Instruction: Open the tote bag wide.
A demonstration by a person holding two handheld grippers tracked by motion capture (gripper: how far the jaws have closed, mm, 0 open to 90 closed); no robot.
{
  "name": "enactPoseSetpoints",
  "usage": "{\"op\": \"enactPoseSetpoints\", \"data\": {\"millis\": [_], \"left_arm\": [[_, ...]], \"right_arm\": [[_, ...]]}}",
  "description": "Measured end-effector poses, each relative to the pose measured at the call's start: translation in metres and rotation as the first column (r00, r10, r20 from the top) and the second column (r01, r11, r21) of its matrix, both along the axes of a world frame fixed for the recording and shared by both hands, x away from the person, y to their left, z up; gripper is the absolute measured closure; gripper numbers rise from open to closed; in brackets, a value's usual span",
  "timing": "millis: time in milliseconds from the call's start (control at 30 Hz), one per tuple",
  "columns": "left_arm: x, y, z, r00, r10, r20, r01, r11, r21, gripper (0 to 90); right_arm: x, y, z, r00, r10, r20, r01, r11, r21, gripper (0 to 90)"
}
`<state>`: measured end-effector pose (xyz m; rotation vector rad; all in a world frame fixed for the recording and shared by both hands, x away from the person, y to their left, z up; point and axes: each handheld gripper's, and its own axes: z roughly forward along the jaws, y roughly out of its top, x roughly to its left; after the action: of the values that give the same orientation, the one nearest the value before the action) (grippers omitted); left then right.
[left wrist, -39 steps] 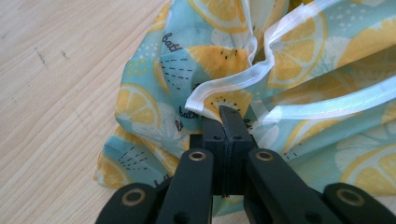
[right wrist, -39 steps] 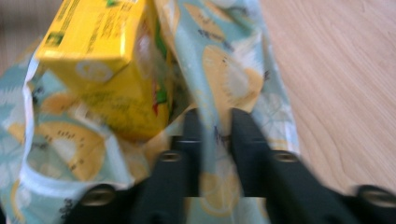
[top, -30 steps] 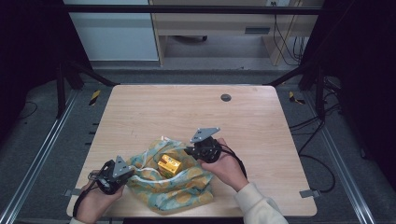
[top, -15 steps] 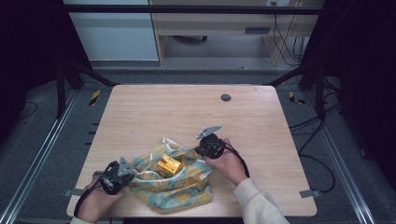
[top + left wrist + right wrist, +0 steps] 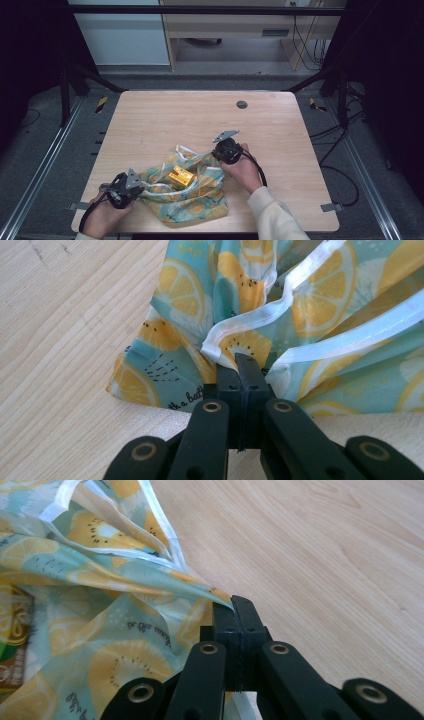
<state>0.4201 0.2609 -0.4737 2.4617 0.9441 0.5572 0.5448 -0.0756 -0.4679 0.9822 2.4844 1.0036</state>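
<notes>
The bag [image 5: 187,192] (teal film printed with lemon slices, white-edged mouth) lies crumpled on the near part of the worktop [image 5: 165,120], between the two grippers. The left gripper [image 5: 239,371] is clamped on a fold of the bag's white rim at its left end; the jaws meet on the film. The right gripper [image 5: 234,611] is likewise closed on the bag's edge at the right end, low over the wood. A gold box [image 5: 180,177] sits in the bag's open mouth, midway between the grippers. A dark round cap [image 5: 242,104] is set in the worktop, far side, well apart from the bag.
</notes>
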Motion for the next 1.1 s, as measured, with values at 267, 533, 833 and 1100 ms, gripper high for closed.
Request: {"op": "enactPoseSetpoints", "data": {"millis": [267,533,833,1100], "left_arm": [[-0.001,0.000,0.001,1.0000,-0.004,0.000,0.004,0.9999,-0.009,90.0],[-0.002,0.000,0.002,1.0000,0.000,-0.001,0.000,0.9999,-0.013,90.0],[-0.004,0.001,0.008,0.9963,0.019,0.084,-0.014,0.9983,-0.056,69.8],[-0.008,-0.001,0.021,0.9855,0.033,0.167,-0.009,0.9898,-0.142,48.4]], "right_arm": [[0.008,-0.002,0.005,0.9982,-0.045,0.039,0.045,0.9990,0.000,90.0],[0.011,-0.002,0.002,0.9966,-0.058,0.059,0.060,0.9977,-0.032,90.0],[-0.002,-0.009,0.020,0.9960,-0.037,0.081,0.035,0.9990,0.027,59.7],[-0.020,-0.013,0.044,0.9932,-0.025,0.114,0.016,0.9968,0.079,41.7]]}}
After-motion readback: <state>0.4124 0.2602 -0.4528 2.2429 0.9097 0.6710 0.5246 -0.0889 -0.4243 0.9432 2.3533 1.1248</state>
